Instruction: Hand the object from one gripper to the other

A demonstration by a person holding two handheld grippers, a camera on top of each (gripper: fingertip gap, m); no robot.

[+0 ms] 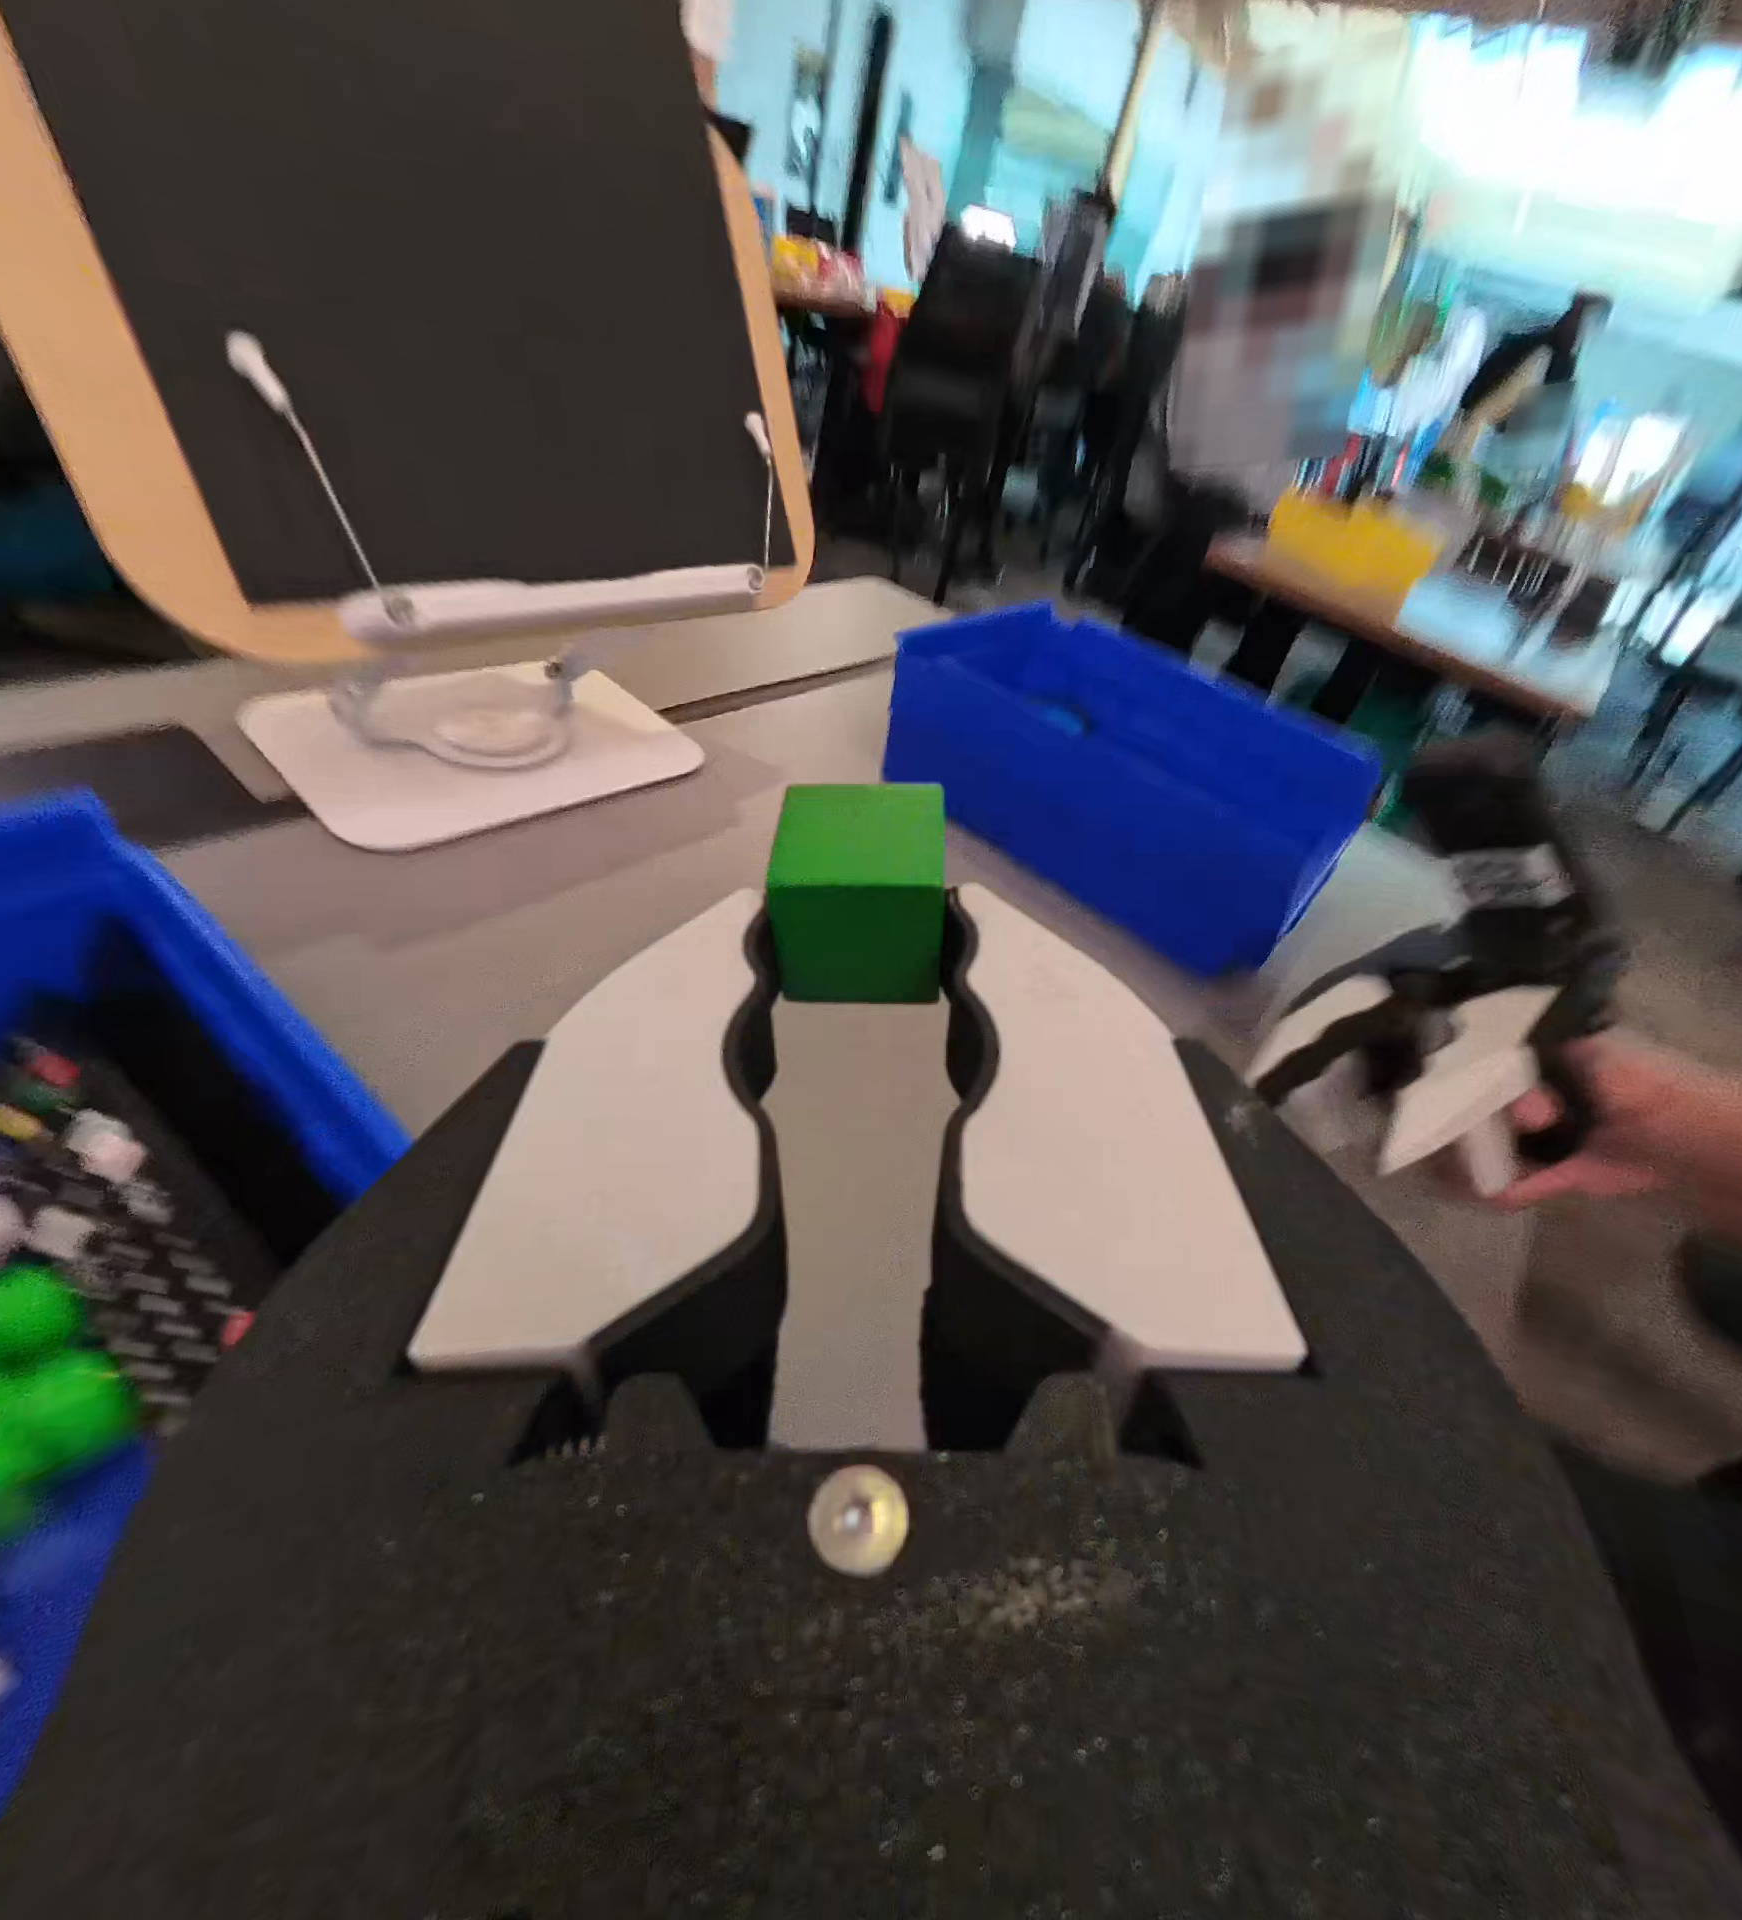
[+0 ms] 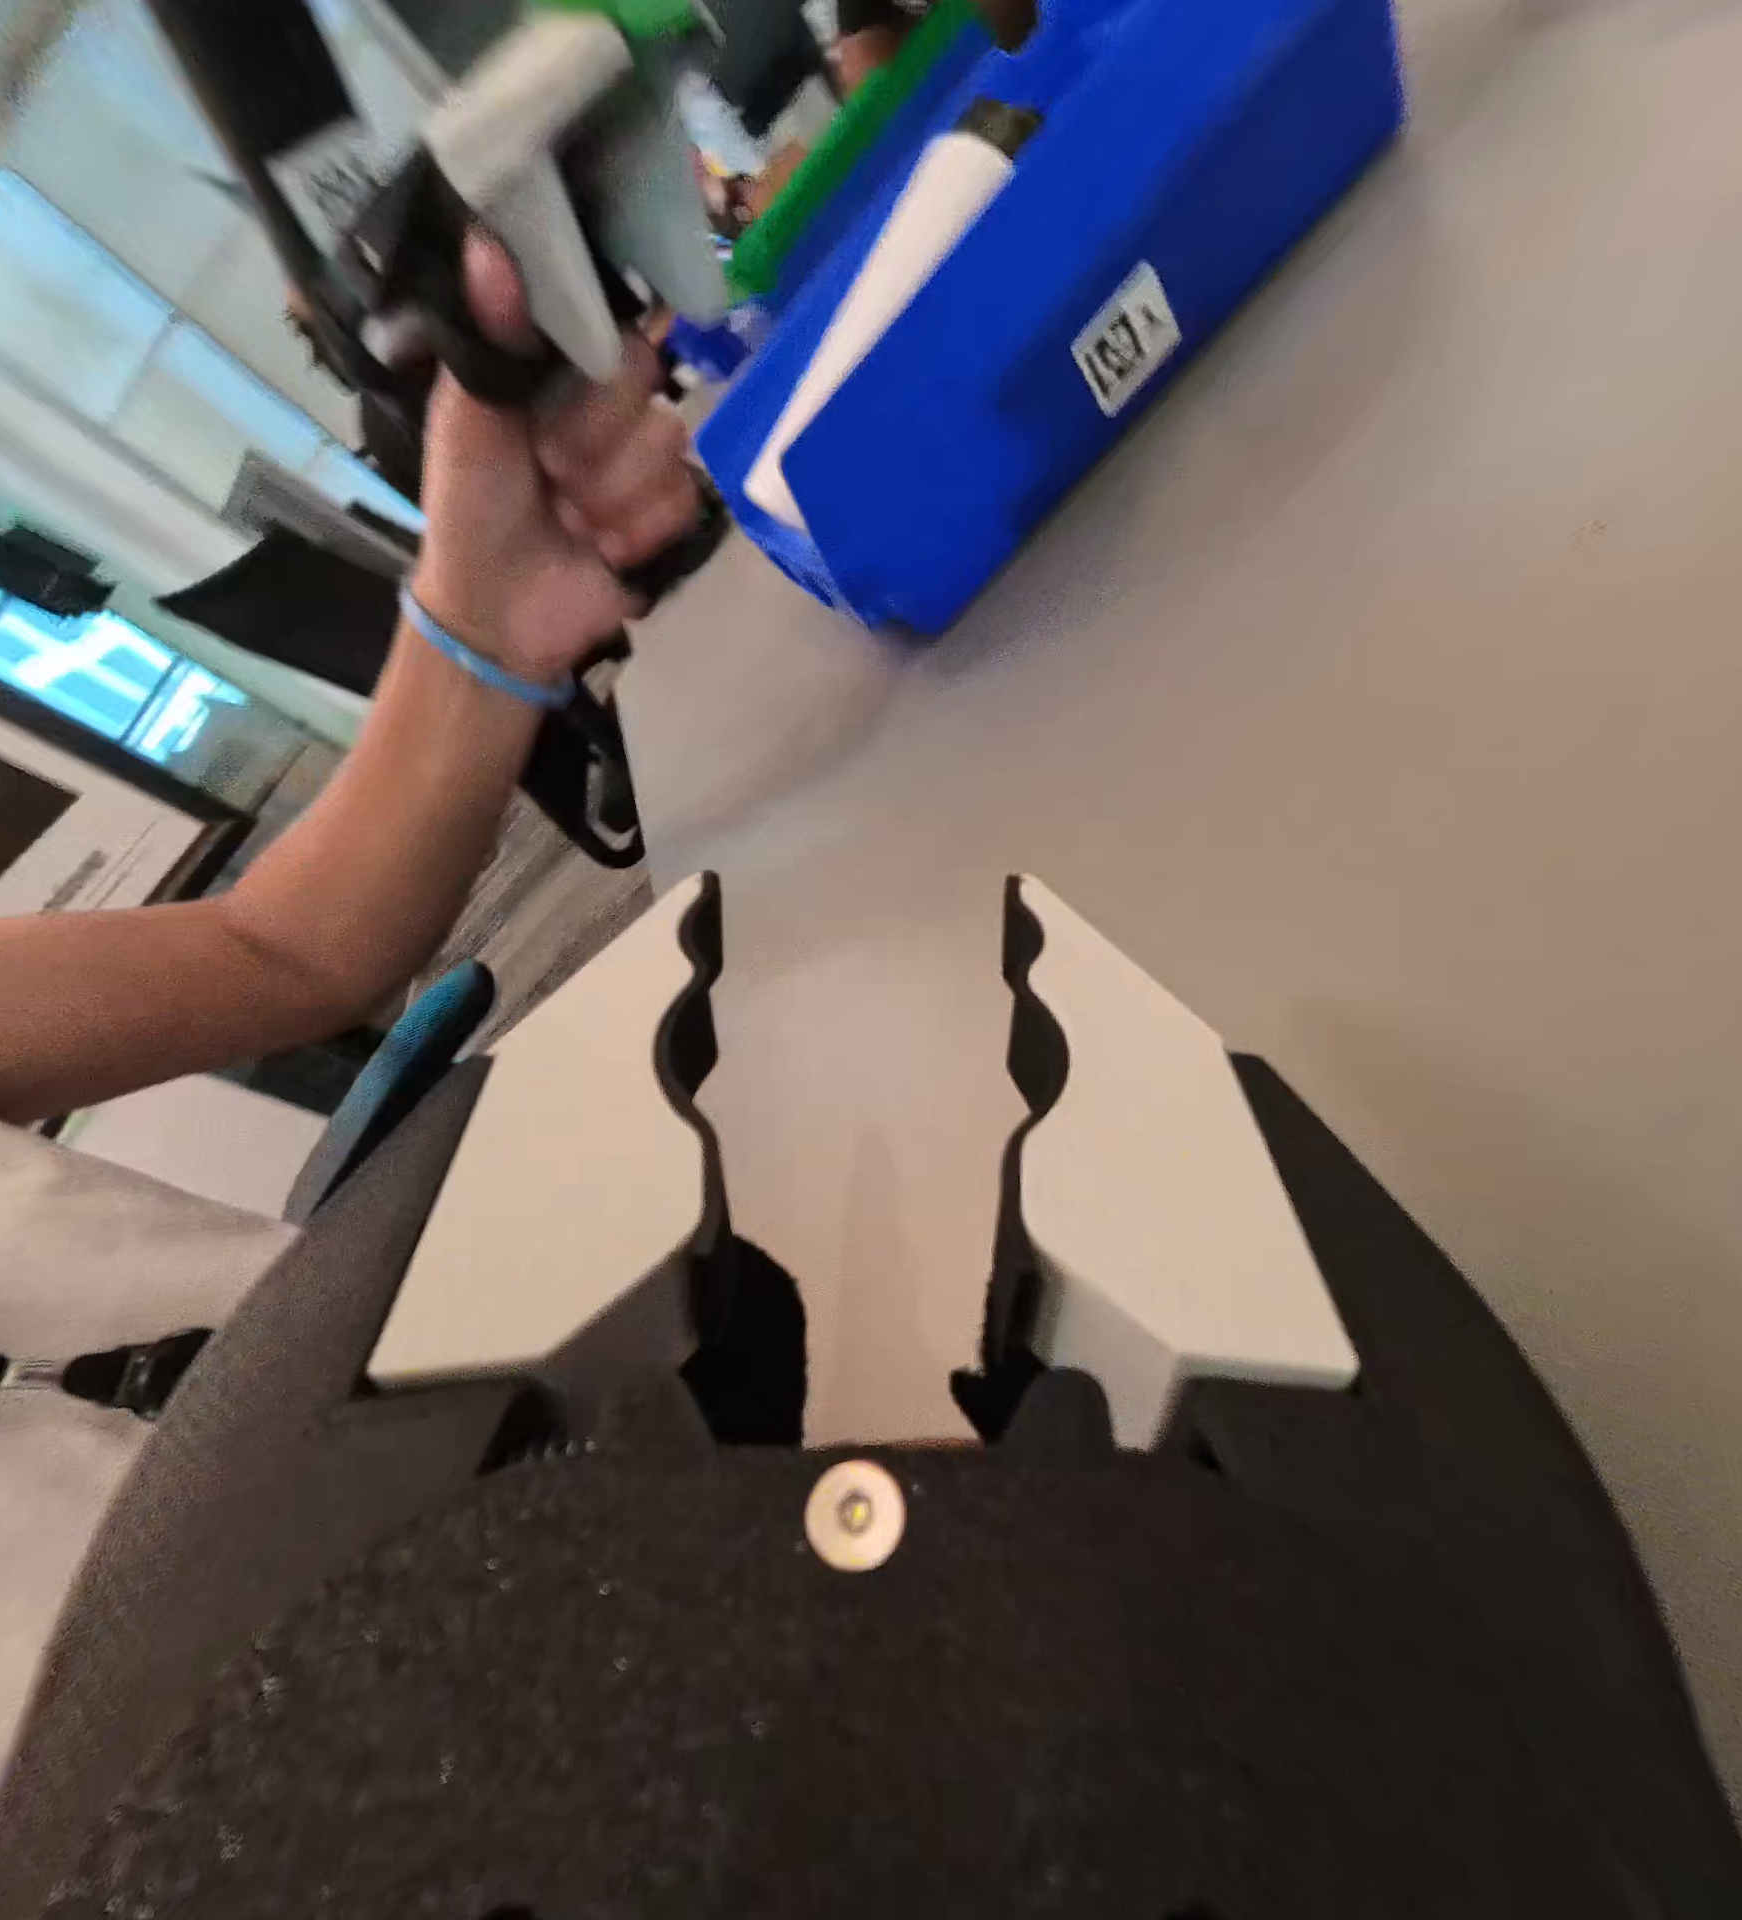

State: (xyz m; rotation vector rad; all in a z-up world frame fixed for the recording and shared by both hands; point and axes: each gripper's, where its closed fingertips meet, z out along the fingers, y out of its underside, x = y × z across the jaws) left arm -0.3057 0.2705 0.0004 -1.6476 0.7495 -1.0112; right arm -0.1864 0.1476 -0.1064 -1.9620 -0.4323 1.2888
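A green cube (image 1: 856,896) sits clamped between the tips of my left gripper (image 1: 856,914), held above the grey table (image 1: 493,935). My right gripper (image 2: 859,894) is open and empty, tilted over the grey table (image 2: 1366,831). In the left wrist view the right gripper (image 1: 1407,1039) shows at the right, blurred, held by a hand (image 1: 1667,1132). In the right wrist view the left gripper (image 2: 586,208) shows at the upper left in a hand (image 2: 555,488), with a bit of green (image 2: 628,16) at its tip by the frame's top edge.
A blue bin (image 1: 1127,769) stands ahead to the right of the cube. A second blue bin (image 1: 98,987) with mixed items is at the left; it also shows in the right wrist view (image 2: 1085,301). A dark board on a white stand (image 1: 472,748) stands behind. The grippers' ends are close to 20 centimeters from one another.
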